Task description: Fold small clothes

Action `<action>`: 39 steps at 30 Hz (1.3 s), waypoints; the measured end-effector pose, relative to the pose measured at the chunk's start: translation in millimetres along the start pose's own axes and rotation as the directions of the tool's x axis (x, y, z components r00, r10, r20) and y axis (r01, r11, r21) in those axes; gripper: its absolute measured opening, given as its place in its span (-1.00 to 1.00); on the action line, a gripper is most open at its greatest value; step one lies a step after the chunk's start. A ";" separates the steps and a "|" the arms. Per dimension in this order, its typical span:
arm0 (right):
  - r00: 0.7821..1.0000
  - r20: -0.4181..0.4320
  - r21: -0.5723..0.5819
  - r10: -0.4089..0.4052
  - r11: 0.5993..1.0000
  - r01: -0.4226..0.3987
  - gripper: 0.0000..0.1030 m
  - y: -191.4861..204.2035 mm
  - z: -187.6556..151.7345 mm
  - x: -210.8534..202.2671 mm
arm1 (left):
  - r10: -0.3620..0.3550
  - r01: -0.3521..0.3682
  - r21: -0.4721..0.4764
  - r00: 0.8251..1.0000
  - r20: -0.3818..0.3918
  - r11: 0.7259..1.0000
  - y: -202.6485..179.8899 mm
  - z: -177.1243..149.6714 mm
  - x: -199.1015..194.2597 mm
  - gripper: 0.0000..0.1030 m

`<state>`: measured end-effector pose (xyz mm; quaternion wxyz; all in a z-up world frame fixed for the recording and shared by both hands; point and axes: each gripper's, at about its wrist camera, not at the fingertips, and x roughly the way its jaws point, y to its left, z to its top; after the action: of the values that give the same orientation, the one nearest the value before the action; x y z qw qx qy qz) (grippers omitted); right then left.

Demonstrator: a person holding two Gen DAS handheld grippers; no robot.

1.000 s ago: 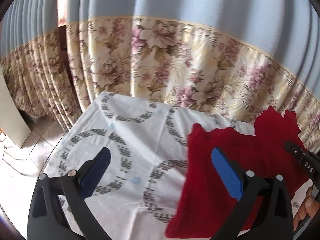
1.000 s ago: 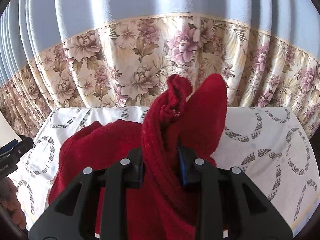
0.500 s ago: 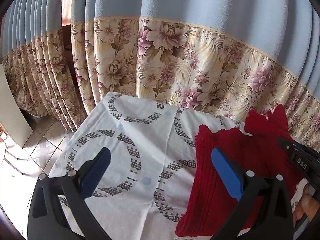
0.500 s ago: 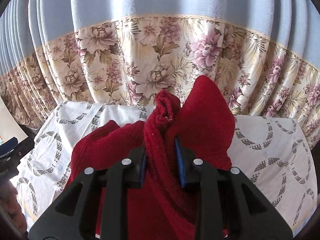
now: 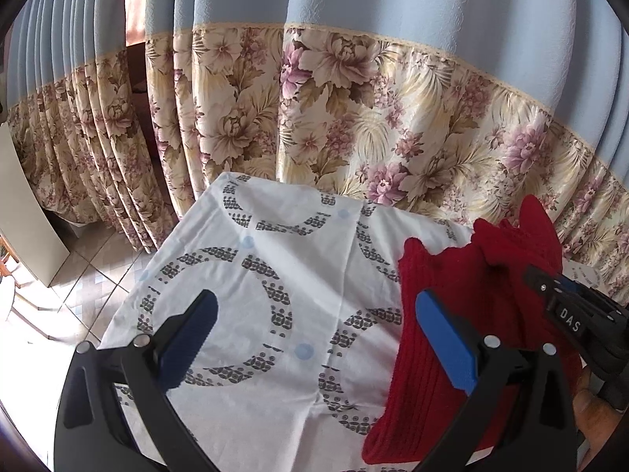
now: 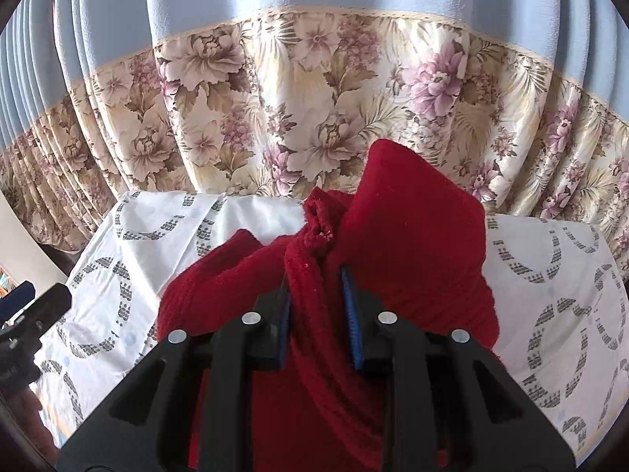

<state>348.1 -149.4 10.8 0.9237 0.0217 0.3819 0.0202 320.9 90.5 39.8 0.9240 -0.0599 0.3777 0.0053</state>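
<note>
A red knitted garment lies on a table covered by a white cloth printed with grey rings. My right gripper is shut on a bunched fold of the red garment and holds it lifted above the table. My left gripper is open and empty, hovering over the bare cloth just left of the garment's edge; its right finger overlaps the garment in the view. The right gripper's body shows at the right edge of the left wrist view.
A floral and blue curtain hangs right behind the table's far edge. Tiled floor and a pale cabinet side lie to the left. The left gripper shows at the left edge of the right wrist view.
My right gripper has carried the held red fold farther toward the back of the table. The left gripper has drawn back slightly and stays open.
</note>
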 end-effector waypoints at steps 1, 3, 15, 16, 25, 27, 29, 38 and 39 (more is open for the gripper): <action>1.000 -0.003 -0.001 0.002 1.000 -0.002 -0.54 2.7 -0.3 1.2 | -0.001 0.001 -0.001 1.000 -0.002 1.000 0.7 -0.2 0.4 0.97; 1.000 -0.009 -0.005 0.007 1.000 -0.007 -0.54 9.0 -0.6 3.8 | -0.002 0.002 -0.005 1.000 -0.001 1.000 2.3 -0.1 0.8 0.97; 0.999 0.007 -0.037 0.031 0.999 -0.031 -0.55 43.8 4.3 -2.6 | 0.004 -0.004 -0.049 1.000 0.008 0.999 19.8 0.2 -3.3 0.97; 0.999 0.005 -0.043 0.037 0.998 -0.037 -0.55 48.0 4.6 -2.8 | 0.005 -0.004 -0.053 1.000 0.008 0.999 21.6 0.5 -3.8 0.97; 0.997 -0.002 -0.080 0.072 0.994 -0.072 -0.55 81.6 -2.3 -4.2 | 0.017 -0.017 -0.100 1.000 0.007 0.995 46.6 0.2 -7.9 0.97; 0.997 -0.011 -0.093 0.075 0.993 -0.075 -0.55 88.5 -6.0 -0.6 | 0.024 -0.025 -0.108 1.000 -0.007 0.994 51.5 -1.5 -4.3 0.97; 0.997 -0.019 -0.102 0.069 0.992 -0.071 -0.55 93.0 -9.5 3.3 | 0.032 -0.034 -0.109 0.999 -0.021 0.994 55.4 -3.1 -0.9 0.97; 0.990 0.047 -0.097 0.136 0.987 -0.131 0.11 93.5 -11.7 -32.4 | 0.038 -0.040 -0.099 0.999 -0.022 0.994 59.7 -5.2 -4.3 0.97; 0.989 0.088 -0.096 0.119 0.989 -0.111 0.11 86.7 -7.7 -47.6 | 0.035 -0.037 -0.095 0.999 -0.022 0.995 58.7 -4.9 -4.9 0.97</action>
<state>307.2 -65.3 43.7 0.9378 0.0028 0.3353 0.0899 310.8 148.4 33.6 0.9159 -0.0973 0.3875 0.0393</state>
